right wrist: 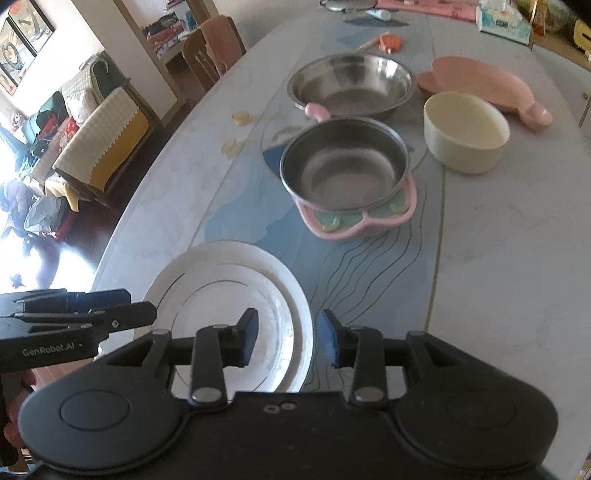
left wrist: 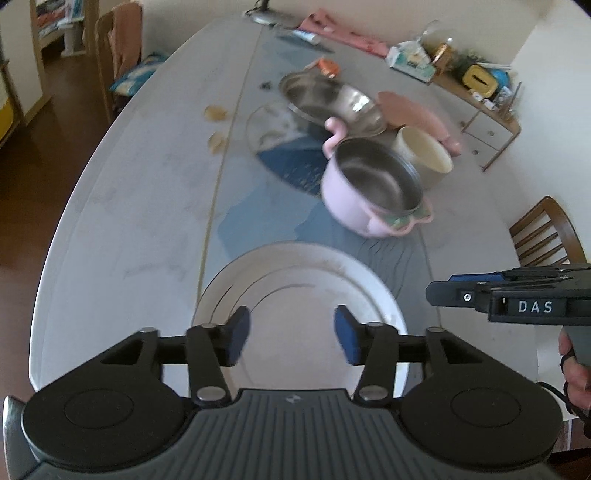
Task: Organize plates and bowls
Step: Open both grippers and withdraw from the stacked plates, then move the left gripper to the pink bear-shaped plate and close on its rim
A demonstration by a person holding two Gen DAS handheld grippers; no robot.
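Note:
A white plate (left wrist: 299, 291) (right wrist: 221, 288) lies flat on the table close to the front edge. Just above it my left gripper (left wrist: 291, 332) stands open, with nothing between its blue pads. My right gripper (right wrist: 284, 338) is open over the plate's right rim, its pads clear of it. Each gripper shows in the other's view: the right gripper (left wrist: 443, 291), the left gripper (right wrist: 140, 314). Farther back stand a pink bowl with a steel lining (left wrist: 373, 184) (right wrist: 343, 173), a wide steel basin (left wrist: 332, 99) (right wrist: 351, 85), a cream bowl (left wrist: 424, 155) (right wrist: 465, 129) and a pink dish (left wrist: 410, 110) (right wrist: 476, 85).
The pale oval table (left wrist: 129, 206) (right wrist: 509, 258) has a blue pattern down its middle. An orange utensil (right wrist: 386, 42), a tissue box (right wrist: 502, 20) and a pink cloth lie at the far end. Wooden chairs (left wrist: 546, 232) (right wrist: 212, 48) stand at both sides, a small drawer unit (left wrist: 487, 129) on the right.

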